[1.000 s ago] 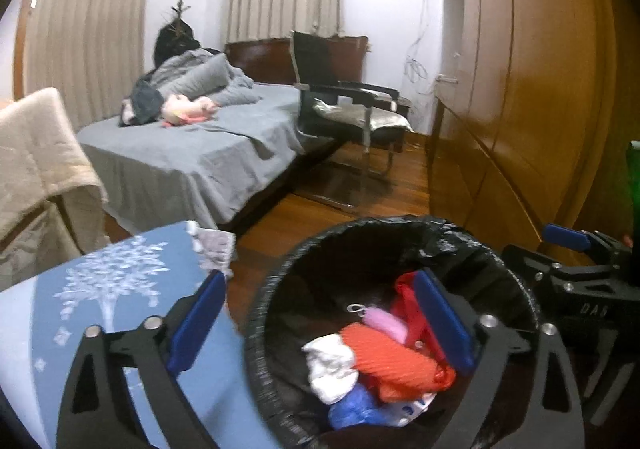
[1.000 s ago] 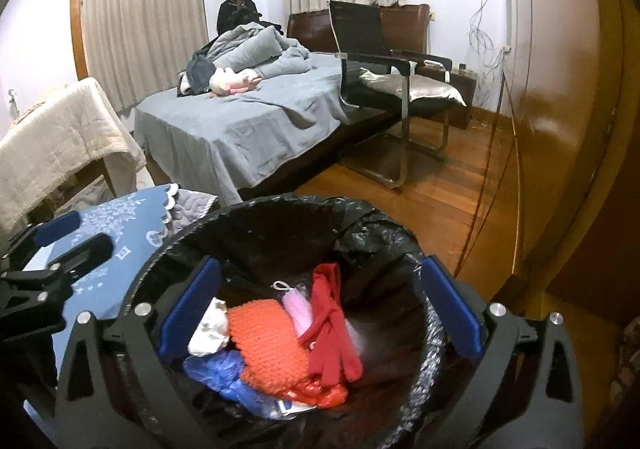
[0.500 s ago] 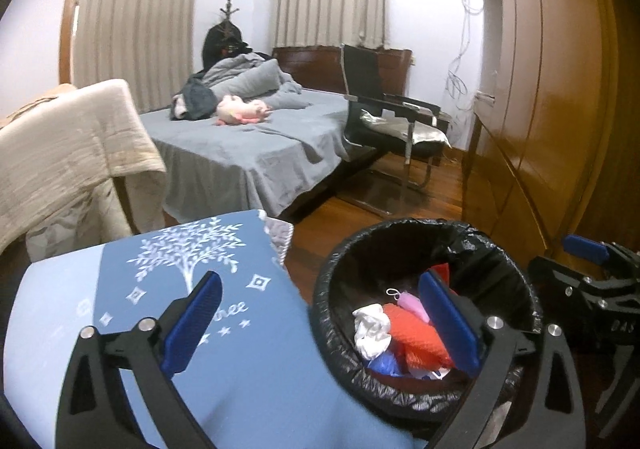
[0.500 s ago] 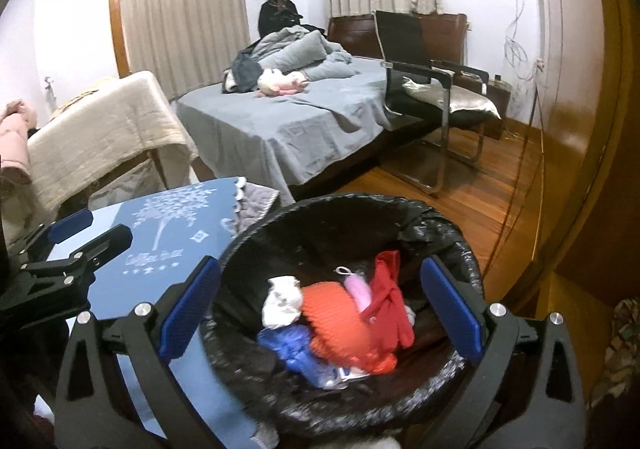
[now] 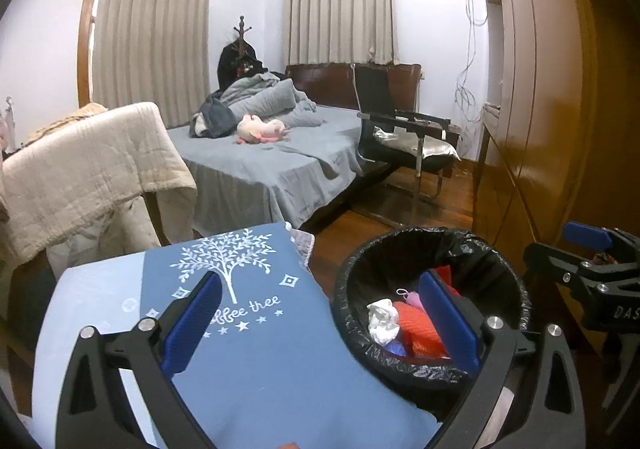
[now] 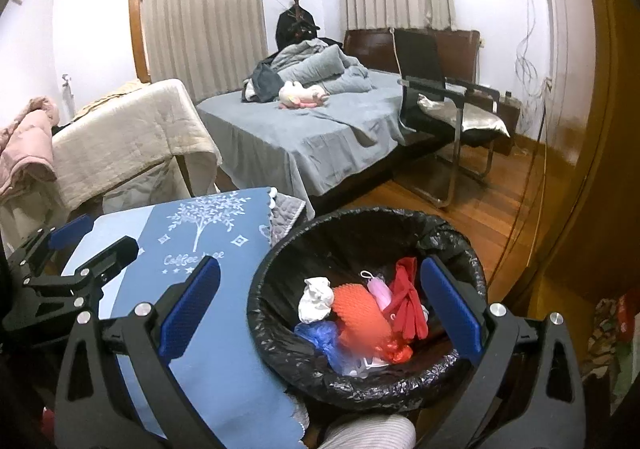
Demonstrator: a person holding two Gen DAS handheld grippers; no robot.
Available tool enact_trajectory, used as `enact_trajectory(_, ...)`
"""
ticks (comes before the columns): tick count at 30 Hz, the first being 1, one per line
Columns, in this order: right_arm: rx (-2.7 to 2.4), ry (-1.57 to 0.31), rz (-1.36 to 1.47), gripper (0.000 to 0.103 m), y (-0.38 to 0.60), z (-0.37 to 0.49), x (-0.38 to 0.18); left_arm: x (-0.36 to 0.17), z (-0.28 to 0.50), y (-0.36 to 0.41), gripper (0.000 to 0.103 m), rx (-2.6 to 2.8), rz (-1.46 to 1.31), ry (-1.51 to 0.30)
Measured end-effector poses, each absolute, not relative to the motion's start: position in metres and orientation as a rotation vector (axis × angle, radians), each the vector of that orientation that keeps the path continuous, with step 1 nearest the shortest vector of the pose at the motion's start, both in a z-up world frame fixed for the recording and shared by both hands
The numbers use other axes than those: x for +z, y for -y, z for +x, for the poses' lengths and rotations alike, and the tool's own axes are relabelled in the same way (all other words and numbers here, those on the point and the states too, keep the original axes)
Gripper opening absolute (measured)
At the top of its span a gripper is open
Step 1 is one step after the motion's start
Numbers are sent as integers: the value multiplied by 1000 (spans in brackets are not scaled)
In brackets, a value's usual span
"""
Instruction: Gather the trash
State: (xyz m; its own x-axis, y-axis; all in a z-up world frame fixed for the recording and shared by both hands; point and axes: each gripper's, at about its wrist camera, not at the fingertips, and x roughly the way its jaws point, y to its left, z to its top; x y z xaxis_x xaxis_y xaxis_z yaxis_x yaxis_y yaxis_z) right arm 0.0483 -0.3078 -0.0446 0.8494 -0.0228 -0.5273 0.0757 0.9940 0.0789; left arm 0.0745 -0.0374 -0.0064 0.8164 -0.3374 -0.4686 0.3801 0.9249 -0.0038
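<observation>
A black-lined trash bin stands on the floor beside a table with a blue cloth. It holds a white crumpled wad, an orange mesh piece, red fabric, a pink item and a blue bag. My right gripper is open and empty above the bin's near rim. My left gripper is open and empty over the blue cloth, left of the bin. The right gripper also shows at the left wrist view's right edge.
A grey bed with a pink plush toy lies behind. A black chair stands right of it. A beige quilt hangs over a chair at the left. A wooden wardrobe fills the right side.
Both grippers have pulled up and back from the bin, so it appears smaller and lower. More of the blue cloth has come into view. Both stay open.
</observation>
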Motion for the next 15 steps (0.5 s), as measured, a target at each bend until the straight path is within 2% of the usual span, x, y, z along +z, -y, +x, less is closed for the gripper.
enact_trajectory(15, -26, -524, 90, 98, 295, 35, -32, 8, 55, 25, 97, -368, 88, -437)
